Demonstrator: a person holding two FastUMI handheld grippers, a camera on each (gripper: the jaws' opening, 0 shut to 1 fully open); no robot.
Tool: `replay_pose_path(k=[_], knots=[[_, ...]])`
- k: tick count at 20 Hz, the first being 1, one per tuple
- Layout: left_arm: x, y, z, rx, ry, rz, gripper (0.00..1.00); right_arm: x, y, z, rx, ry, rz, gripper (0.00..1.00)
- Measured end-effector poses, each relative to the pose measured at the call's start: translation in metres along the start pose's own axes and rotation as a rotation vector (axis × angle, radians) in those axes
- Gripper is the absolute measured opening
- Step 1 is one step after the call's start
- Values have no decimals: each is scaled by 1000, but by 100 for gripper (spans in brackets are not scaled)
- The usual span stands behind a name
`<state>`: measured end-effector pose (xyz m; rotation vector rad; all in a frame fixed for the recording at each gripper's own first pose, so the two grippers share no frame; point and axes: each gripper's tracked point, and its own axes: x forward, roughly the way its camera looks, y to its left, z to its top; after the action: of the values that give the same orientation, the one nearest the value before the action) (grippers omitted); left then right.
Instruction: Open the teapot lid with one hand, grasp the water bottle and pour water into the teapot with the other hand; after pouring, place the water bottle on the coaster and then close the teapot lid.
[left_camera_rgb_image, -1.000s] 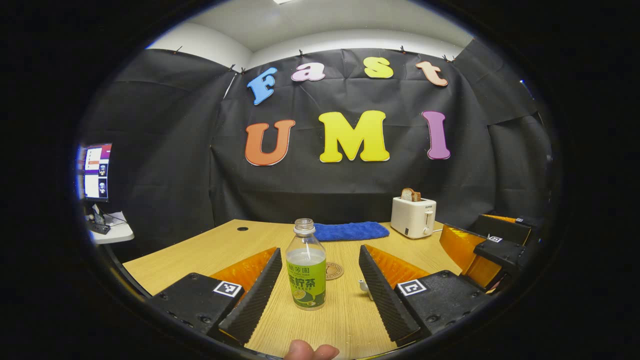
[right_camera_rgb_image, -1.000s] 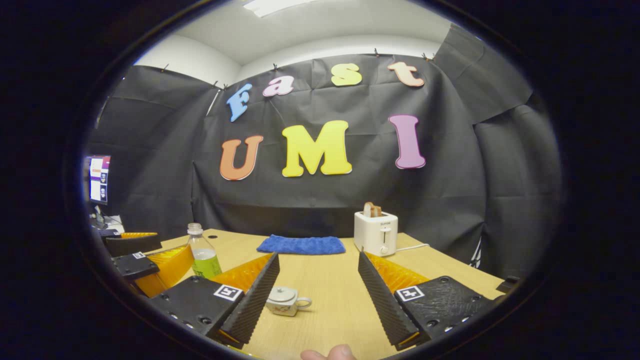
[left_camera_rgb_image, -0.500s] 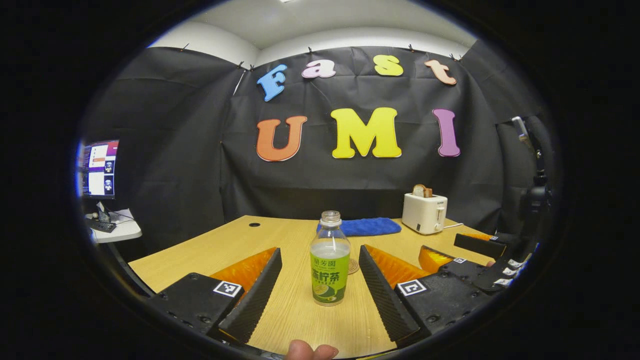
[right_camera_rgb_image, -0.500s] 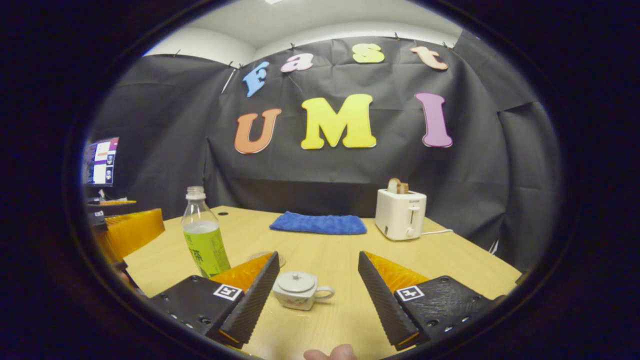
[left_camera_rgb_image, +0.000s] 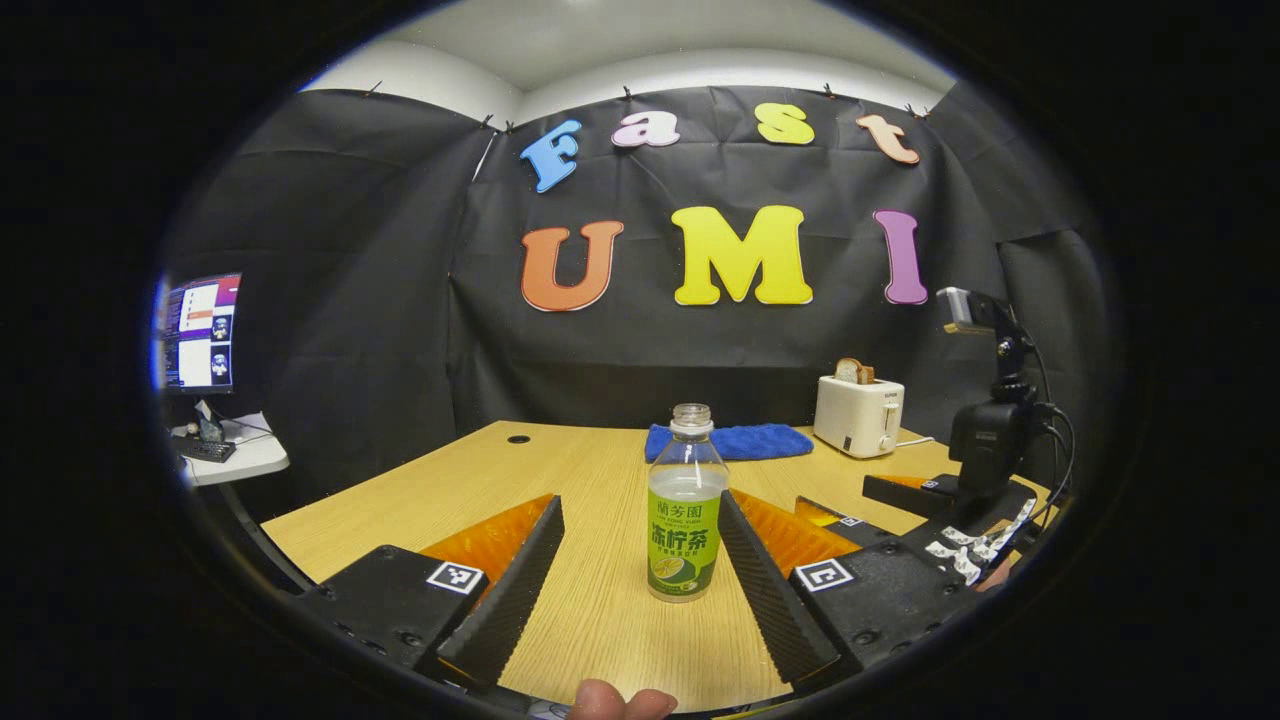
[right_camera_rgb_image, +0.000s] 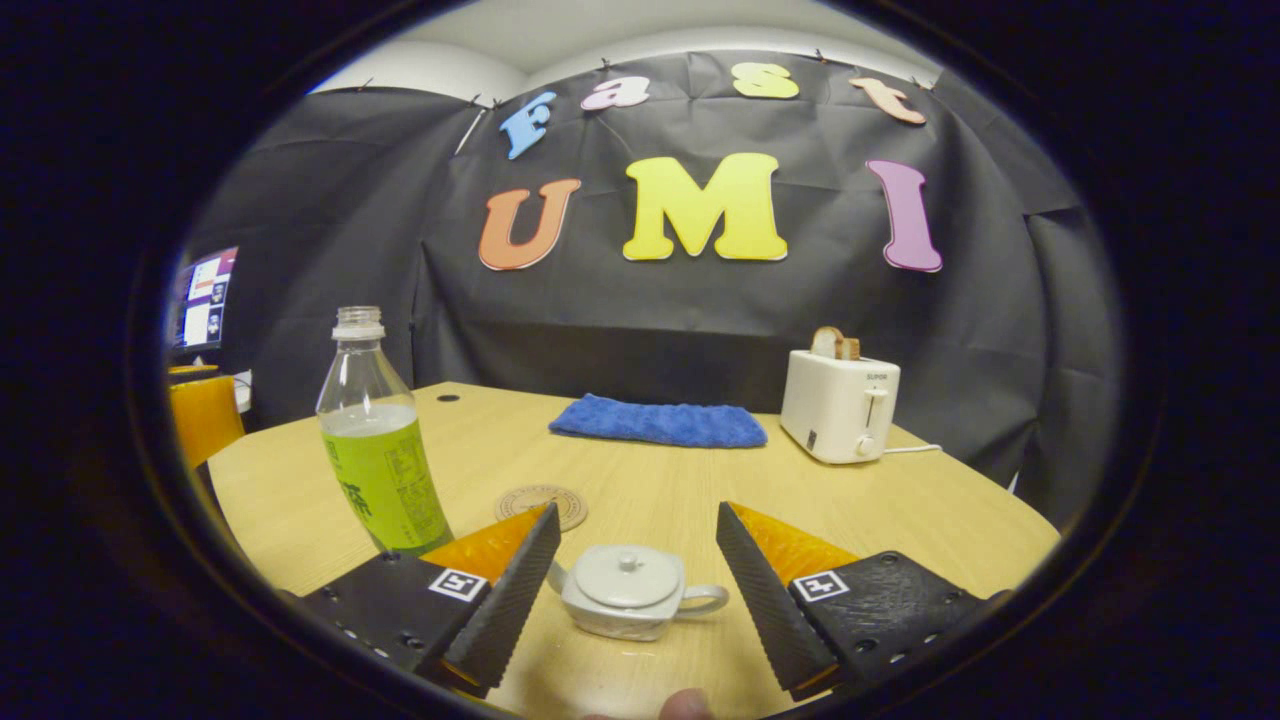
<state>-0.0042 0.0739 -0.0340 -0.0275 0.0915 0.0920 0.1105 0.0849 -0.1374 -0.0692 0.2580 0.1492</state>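
An uncapped water bottle (left_camera_rgb_image: 685, 515) with a green label and pale liquid stands upright on the wooden table (left_camera_rgb_image: 480, 485). My left gripper (left_camera_rgb_image: 640, 520) is open, its fingers either side of the bottle, the right finger close to it. In the right gripper view the same bottle (right_camera_rgb_image: 375, 455) stands at the left. A small white teapot (right_camera_rgb_image: 628, 592) with its lid on sits between the open fingers of my right gripper (right_camera_rgb_image: 638, 530). A round coaster (right_camera_rgb_image: 543, 503) lies just beyond the teapot. The right gripper's body (left_camera_rgb_image: 900, 505) appears low at the right in the left gripper view.
A blue folded cloth (right_camera_rgb_image: 660, 420) lies at the table's far side, with a white toaster (right_camera_rgb_image: 838, 405) holding bread to its right. A monitor (left_camera_rgb_image: 195, 335) stands on a side desk at the left. A fingertip (left_camera_rgb_image: 620, 700) shows at the bottom edge.
Both grippers have moved forward and lower. The bottle now sits nearer my left gripper's right finger; the teapot has grown larger between my right gripper's fingers. Both stay open.
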Motion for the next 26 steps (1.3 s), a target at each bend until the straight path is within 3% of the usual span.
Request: replay_pose_path(k=[5, 11, 12, 13, 18, 26], knots=[[5, 8, -4, -14, 13, 6, 97, 15, 2, -5, 0, 25, -4, 65], [9, 11, -8, -21, 23, -4, 97, 24, 1, -13, 23, 52, -7, 14], [10, 9, -8, -24, 26, -10, 97, 16, 2, -9, 29, 63, 13, 13], [11, 8, -9, -29, 24, -17, 97, 31, 3, -7, 36, 57, 16, 5], [20, -4, -21, -60, 42, -73, 97, 25, 7, -12, 48, 61, 32, 0], [40, -26, -45, -63, 92, -126, 97, 7, 4, 27, 76, -1, 75, 0]])
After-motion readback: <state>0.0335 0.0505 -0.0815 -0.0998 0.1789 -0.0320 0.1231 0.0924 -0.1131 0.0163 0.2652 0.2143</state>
